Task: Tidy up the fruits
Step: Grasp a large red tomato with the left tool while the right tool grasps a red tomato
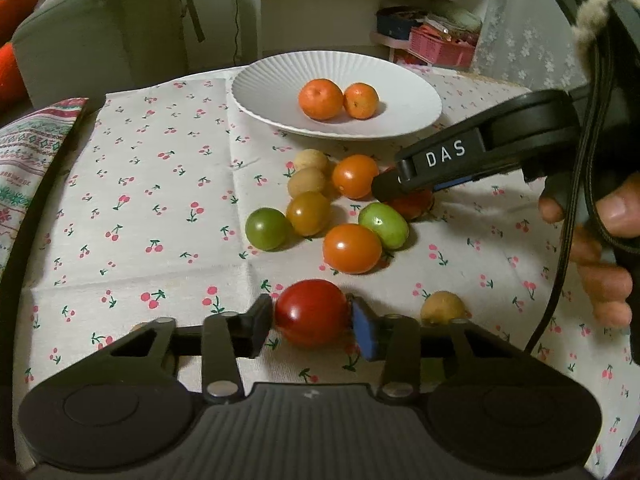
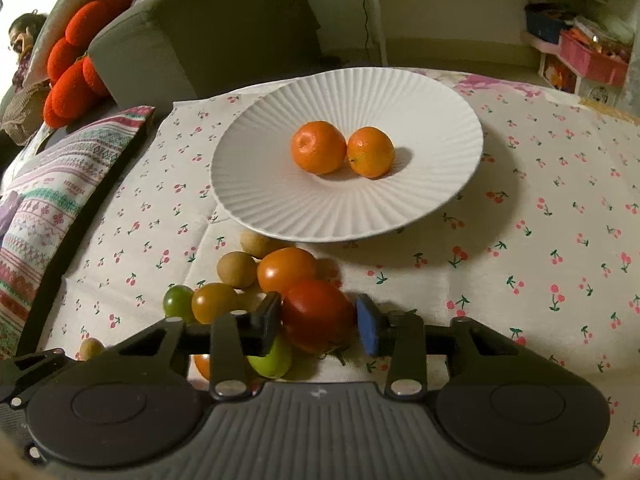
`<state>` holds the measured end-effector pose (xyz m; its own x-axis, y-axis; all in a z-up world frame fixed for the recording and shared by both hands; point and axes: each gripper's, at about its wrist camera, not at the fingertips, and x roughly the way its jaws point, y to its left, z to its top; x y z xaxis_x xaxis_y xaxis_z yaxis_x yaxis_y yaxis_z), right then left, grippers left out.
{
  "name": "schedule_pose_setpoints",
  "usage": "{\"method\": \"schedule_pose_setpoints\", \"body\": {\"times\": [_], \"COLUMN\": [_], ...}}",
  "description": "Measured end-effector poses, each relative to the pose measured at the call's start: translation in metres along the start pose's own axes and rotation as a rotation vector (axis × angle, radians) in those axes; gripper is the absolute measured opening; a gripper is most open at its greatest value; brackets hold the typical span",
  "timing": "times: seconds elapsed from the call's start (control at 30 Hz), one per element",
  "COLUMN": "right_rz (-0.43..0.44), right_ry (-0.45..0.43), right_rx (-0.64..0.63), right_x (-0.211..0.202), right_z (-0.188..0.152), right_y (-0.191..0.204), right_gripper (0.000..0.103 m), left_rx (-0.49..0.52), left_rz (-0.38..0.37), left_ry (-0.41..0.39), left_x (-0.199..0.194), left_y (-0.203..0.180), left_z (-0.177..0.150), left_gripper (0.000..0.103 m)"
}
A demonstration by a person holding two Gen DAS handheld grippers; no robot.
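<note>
Right up close in the left wrist view, a round glossy red tomato (image 1: 311, 312) sits between the black pad and the blue pad of the left gripper (image 1: 311, 318), which is closed in nearly all the way and pressing both of its sides, so I'd call that a grip. Same deal on the other side: the right gripper (image 2: 318, 318) has narrowed onto a second, darker red oval tomato (image 2: 316, 314) at the near edge of the pile, the left pad touching and the blue one at its right flank. Handling-wise these look light, smooth-skinned and a bit slippery, and soft enough to split if squeezed hard, so I'd hold them across the widest middle with just enough pressure, not at the ends. Moving outward, the loose pile on the cherry-print white tablecloth (image 1: 160, 208) has two orange cherry tomatoes (image 1: 352, 248), two green ones (image 1: 267, 228), an olive-brown one (image 1: 308, 213) and some small tan round fruits (image 1: 307, 181), all bunched together and touching. Another tan one (image 1: 442, 307) lies alone just right of the left gripper. Farther back, a white ribbed plate (image 2: 280, 216) holds two small orange mandarins (image 2: 318, 146) side by side, touching. My guess is the tomatoes go there or get sorted by kind.
</note>
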<state>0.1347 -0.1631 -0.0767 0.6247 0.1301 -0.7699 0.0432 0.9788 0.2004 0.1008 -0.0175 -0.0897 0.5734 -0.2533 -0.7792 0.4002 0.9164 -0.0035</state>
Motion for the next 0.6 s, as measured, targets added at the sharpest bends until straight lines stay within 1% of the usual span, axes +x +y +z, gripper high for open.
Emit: {"method": "schedule_pose_setpoints", "body": {"times": [0.33, 0.6], "right_rz": [0.004, 0.025], "right_ry": [0.003, -0.023], "right_rx": [0.014, 0.048], "right_x": [-0.006, -0.021], "right_z": [-0.001, 0.002], "right_y": [-0.001, -0.008], "right_gripper": [0.036, 0.036], "left_rx": [0.019, -0.010], "left_rz": [0.020, 0.030], "left_ry": [-0.006, -0.023], "left_x": [0.000, -0.007], "left_y": [-0.001, 0.006], "left_z": [0.000, 0.002], "left_gripper": [0.021, 0.020]}}
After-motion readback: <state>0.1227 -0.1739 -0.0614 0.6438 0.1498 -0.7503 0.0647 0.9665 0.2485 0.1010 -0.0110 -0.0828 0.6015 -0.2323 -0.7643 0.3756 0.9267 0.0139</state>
